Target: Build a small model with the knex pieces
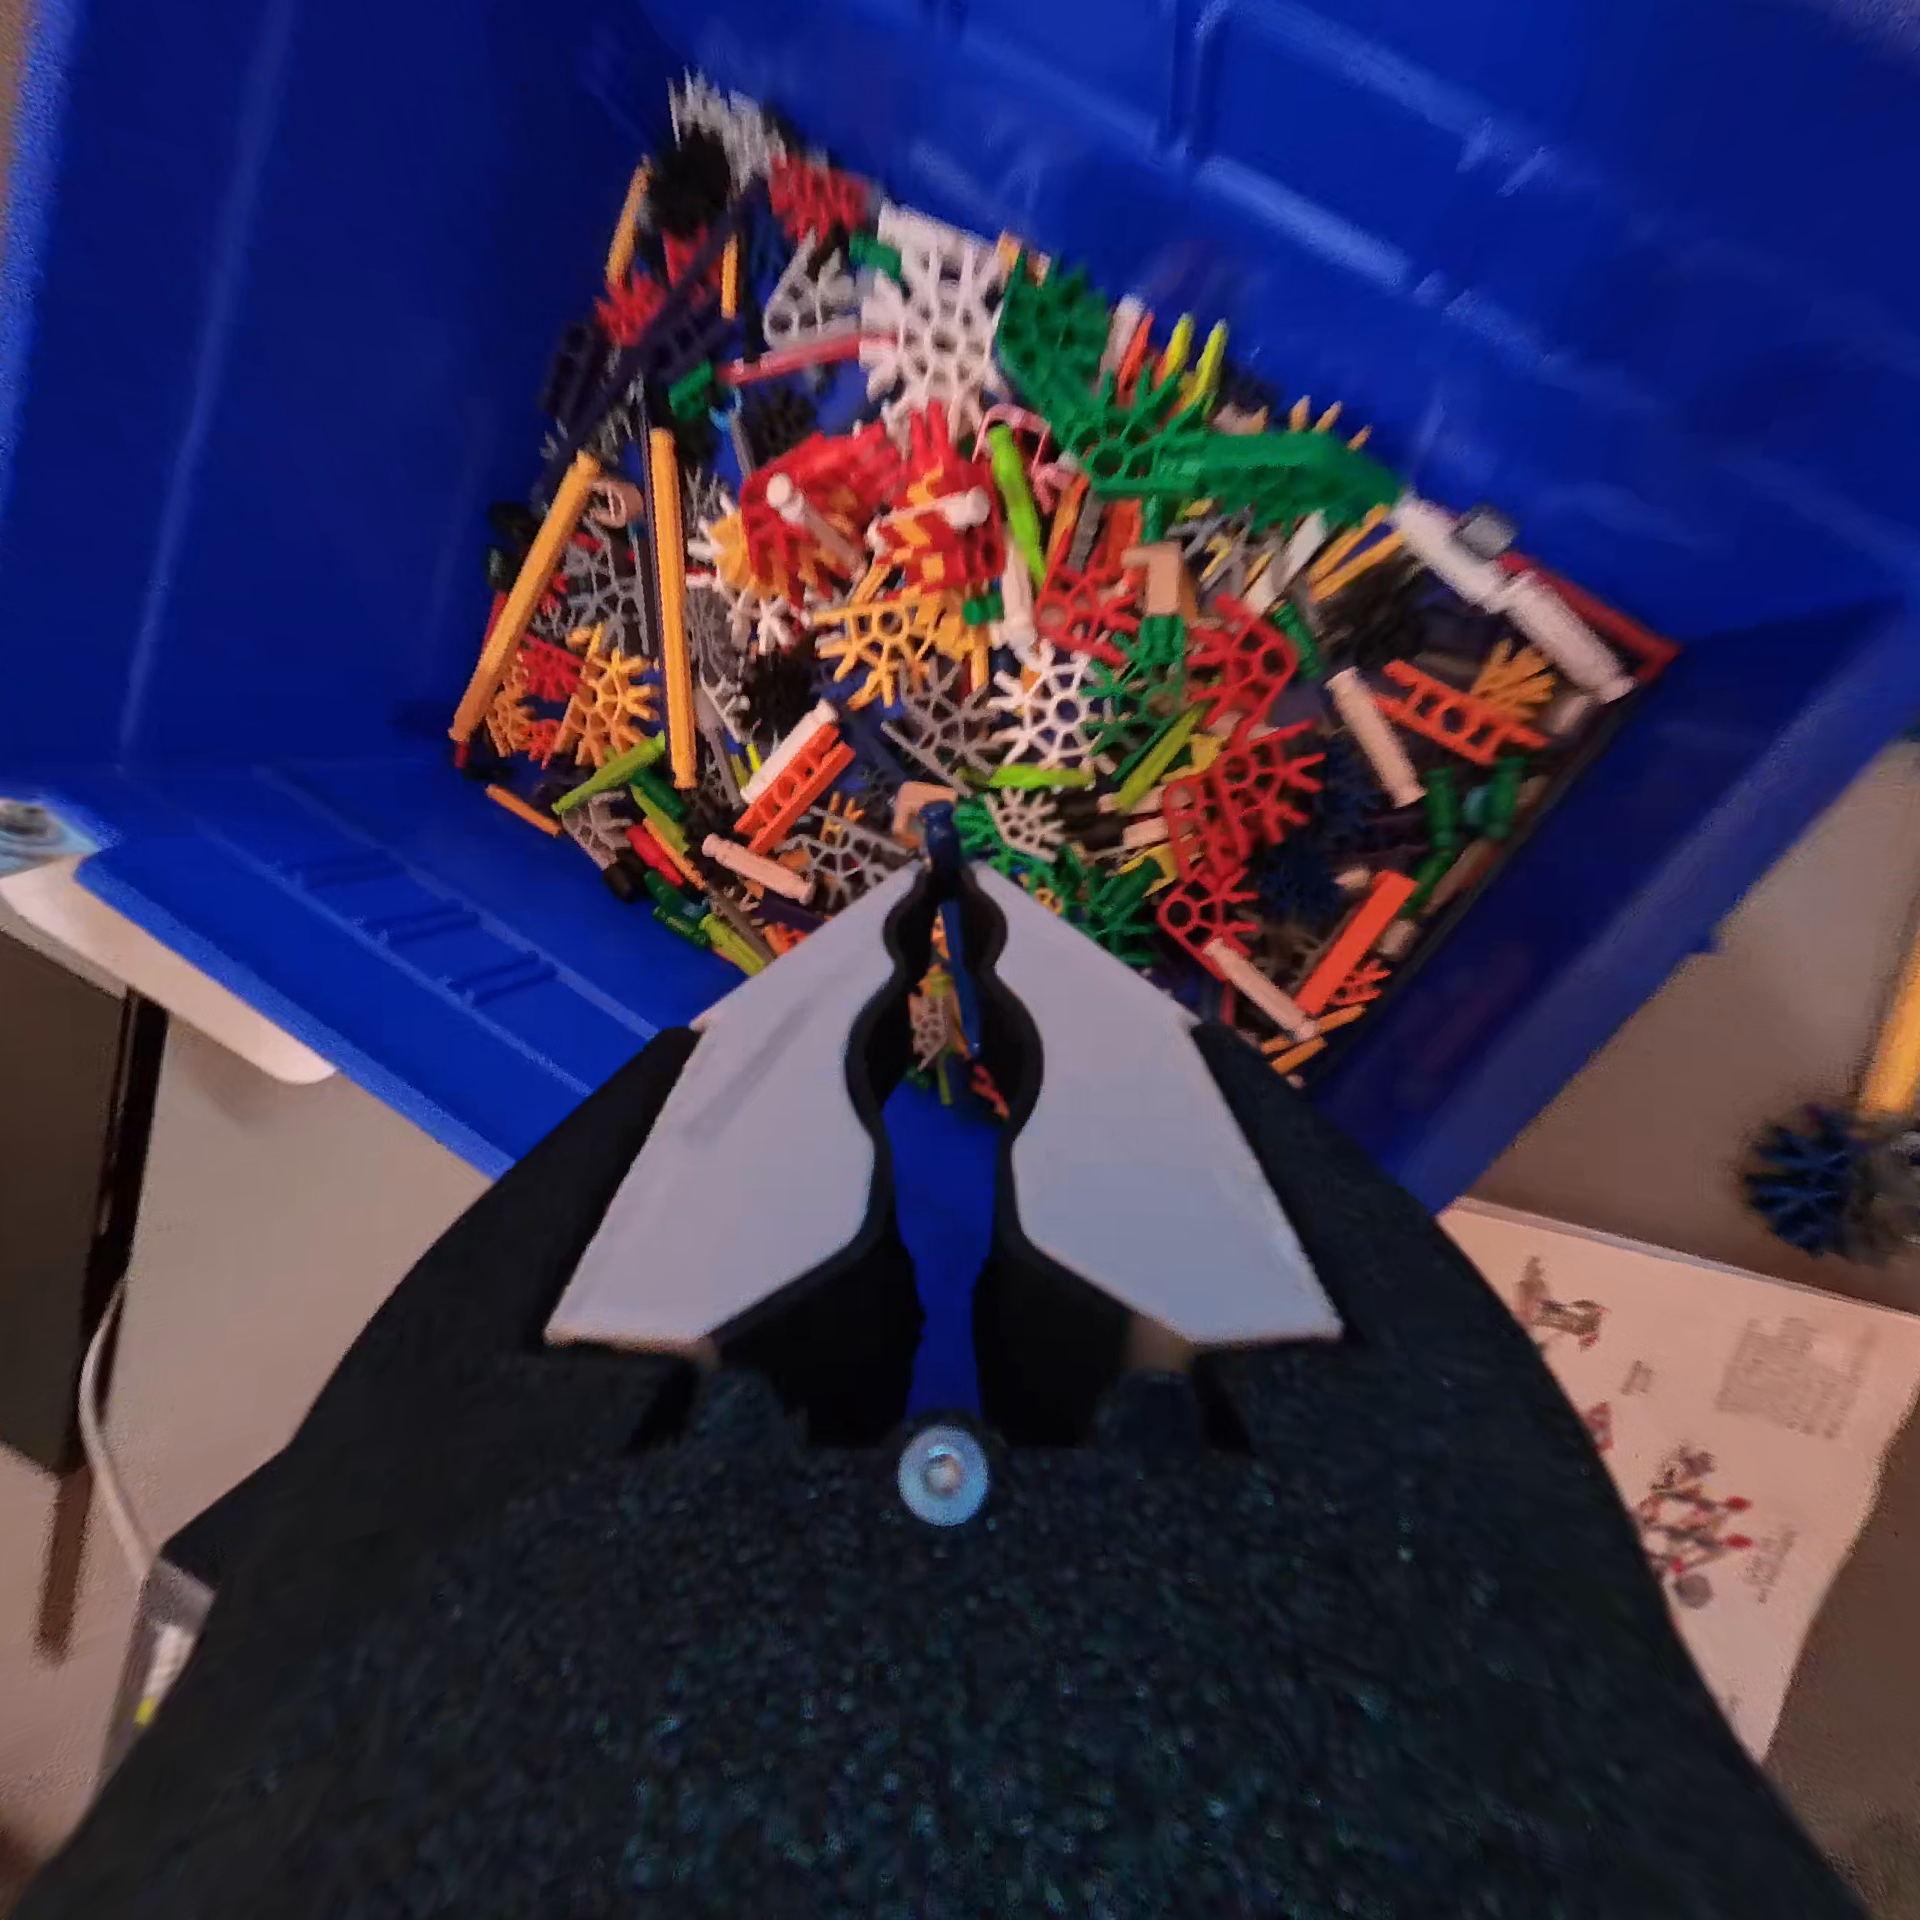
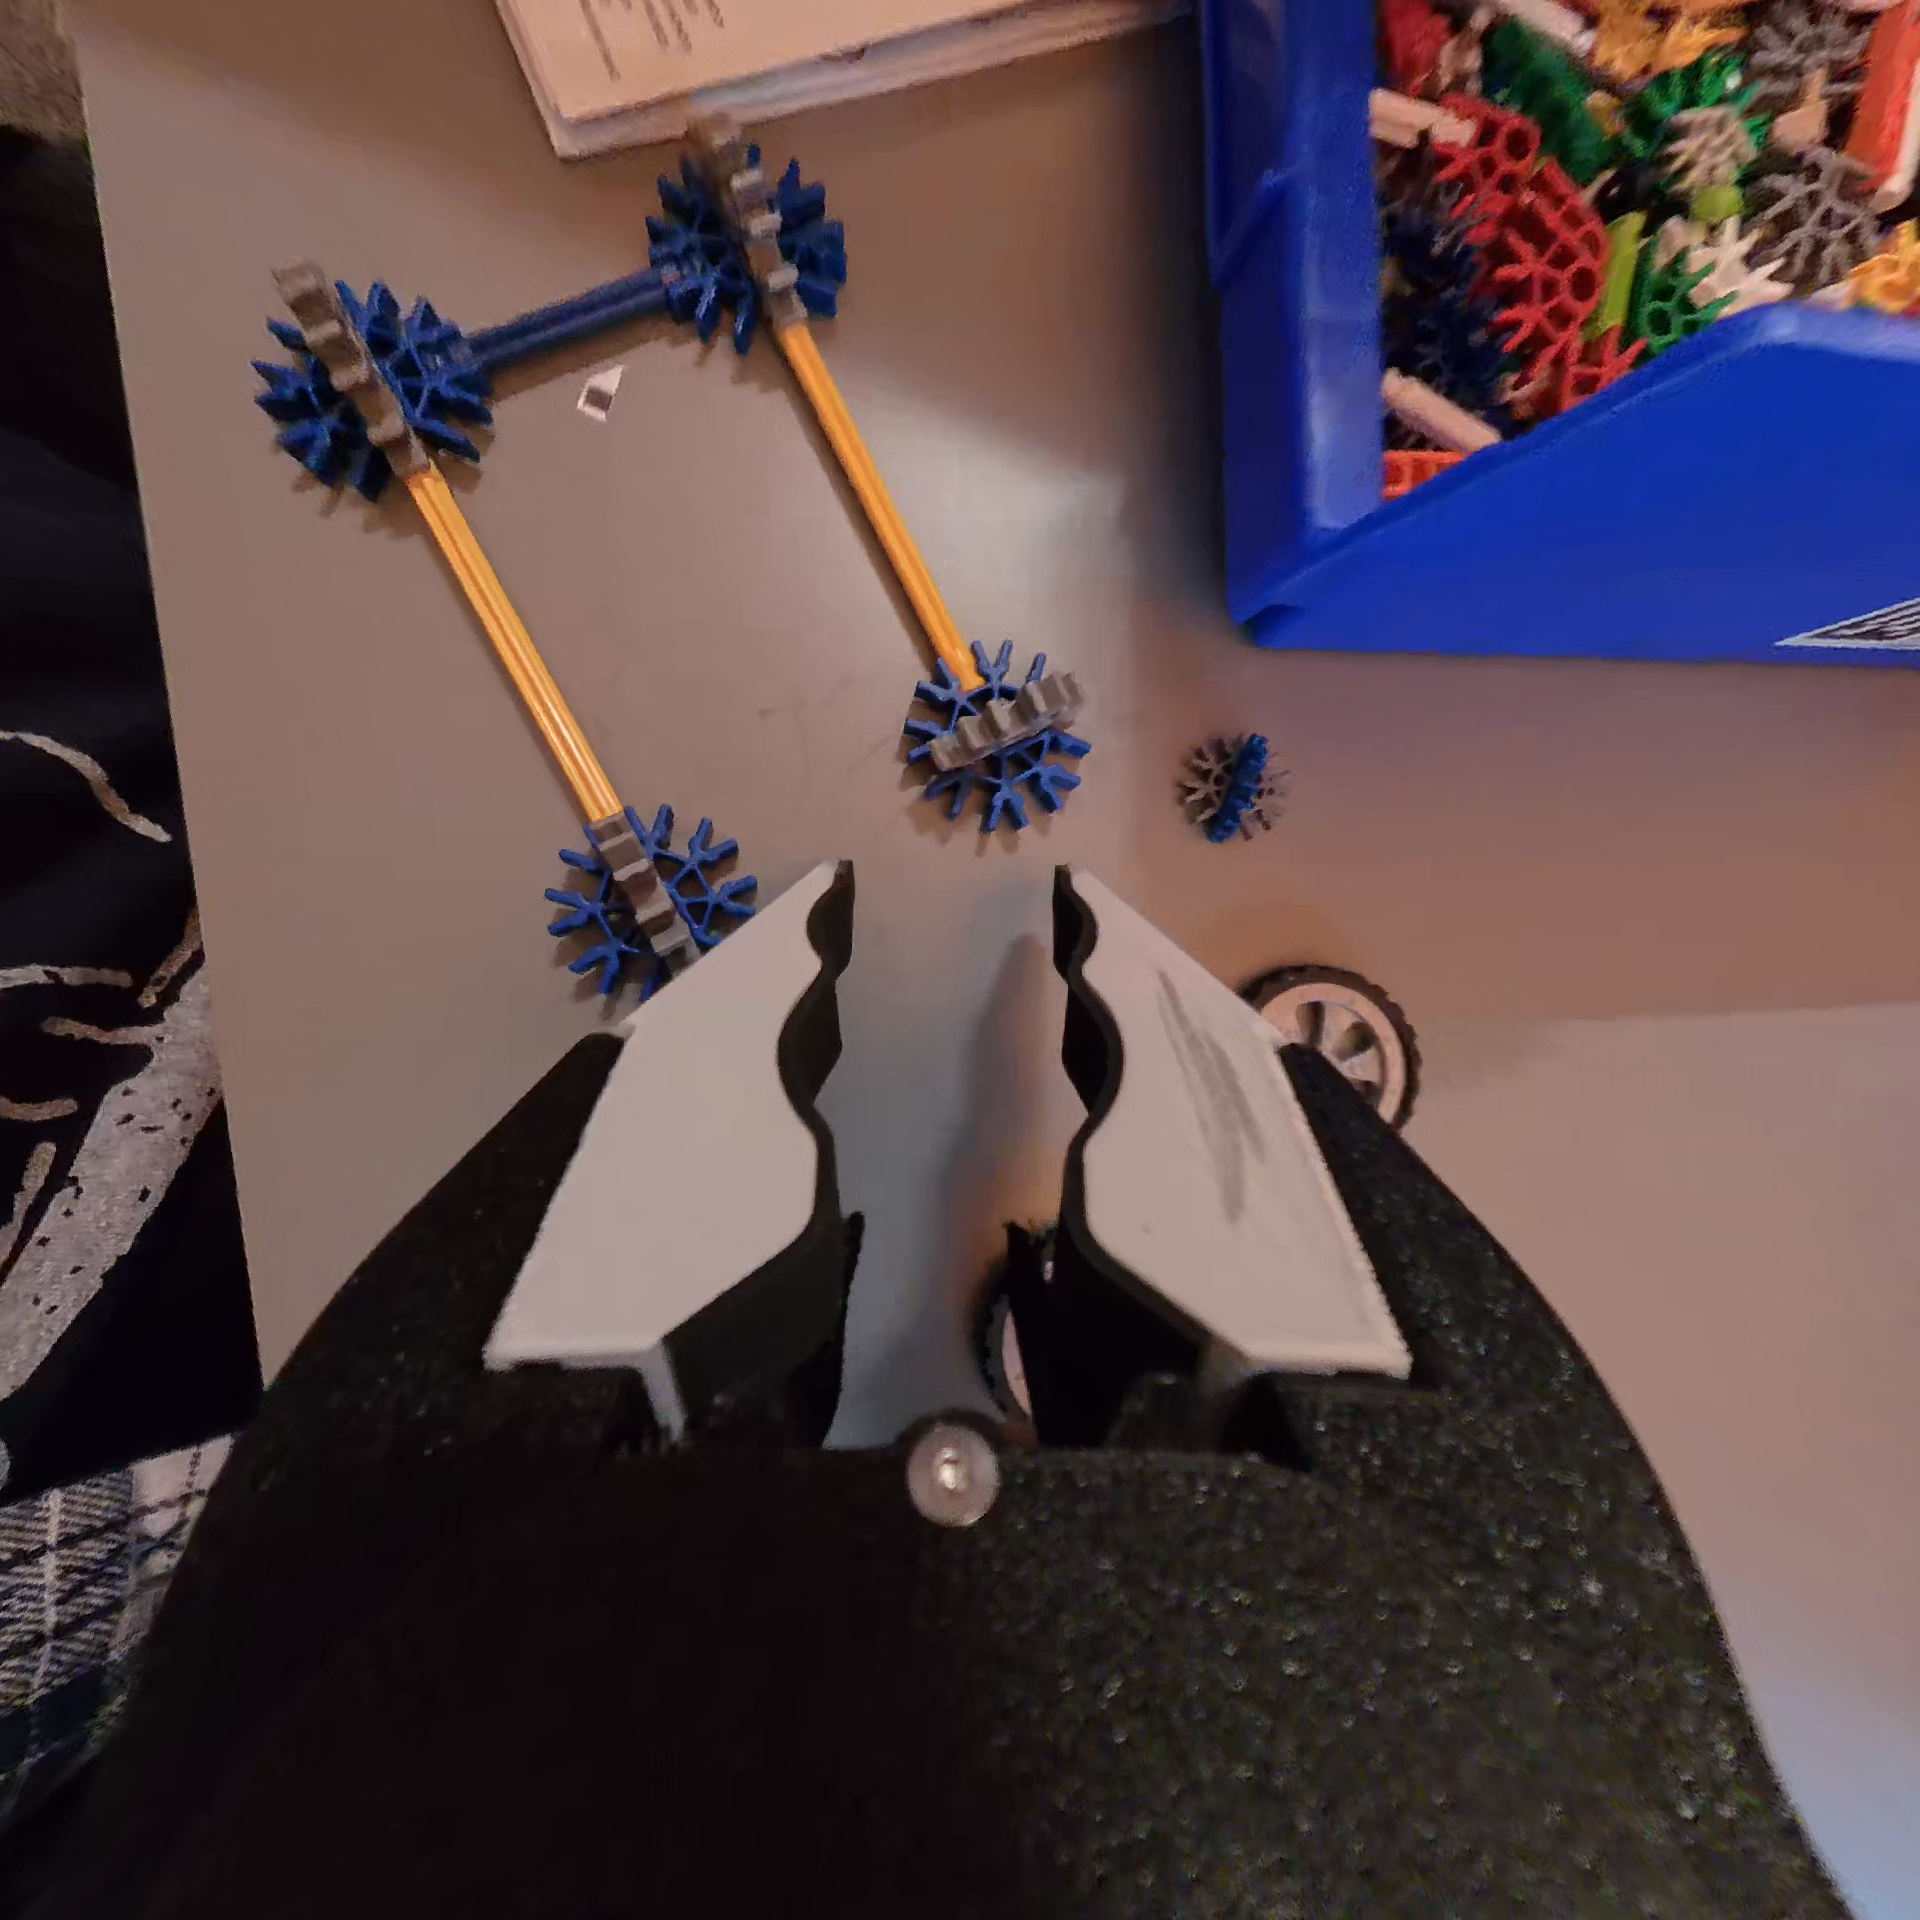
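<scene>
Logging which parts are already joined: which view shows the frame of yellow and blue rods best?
The right wrist view. The frame lies whole on the table ahead of the open right tongs, sharp enough to show two yellow rods, one blue rod and four connector hubs. The left wrist view catches only one blurred hub and a yellow rod end at its right edge.

Left view motion-blurred; wheel (image 2: pixel 1340 1039) half hidden behind right gripper (image 2: pixel 954 883).

The desk (image 2: pixel 665 582) is presenting a plain grey surface, and warm light is pooling softly across its middle. Beyond the desk's left edge, dark patterned fabric (image 2: pixel 94 1039) is lying in shadow. Past the desk, a dark furniture panel (image 1: pixel 62 1195) is standing beside a white cable (image 1: pixel 104 1455).
</scene>
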Demonstrator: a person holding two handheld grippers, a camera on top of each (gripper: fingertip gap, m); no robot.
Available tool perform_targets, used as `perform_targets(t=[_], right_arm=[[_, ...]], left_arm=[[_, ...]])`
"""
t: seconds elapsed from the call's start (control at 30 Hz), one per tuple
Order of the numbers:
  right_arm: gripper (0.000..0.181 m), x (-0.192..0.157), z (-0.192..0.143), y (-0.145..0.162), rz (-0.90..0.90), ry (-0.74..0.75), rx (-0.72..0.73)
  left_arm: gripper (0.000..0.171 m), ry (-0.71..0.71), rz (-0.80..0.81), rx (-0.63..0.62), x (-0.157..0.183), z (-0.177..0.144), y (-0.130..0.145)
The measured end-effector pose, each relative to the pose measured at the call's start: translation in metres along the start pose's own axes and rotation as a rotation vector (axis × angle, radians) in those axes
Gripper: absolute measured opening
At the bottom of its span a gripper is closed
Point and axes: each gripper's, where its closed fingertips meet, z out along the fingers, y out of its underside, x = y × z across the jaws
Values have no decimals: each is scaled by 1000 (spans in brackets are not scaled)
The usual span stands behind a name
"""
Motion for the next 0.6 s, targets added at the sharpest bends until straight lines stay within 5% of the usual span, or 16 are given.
perform_targets(t=[0.17, 0.37, 0.6], right_arm=[[38, 22, -18, -21, 89, 71, 141], [37, 47, -59, -59, 266, 87, 452], [29, 36, -71, -77, 297, -6, 573]], left_arm=[[2, 47, -27, 274, 32, -44, -31], [2, 172, 13, 622, 120, -97, -78], [2, 353, -57, 827, 188, -104, -97]])
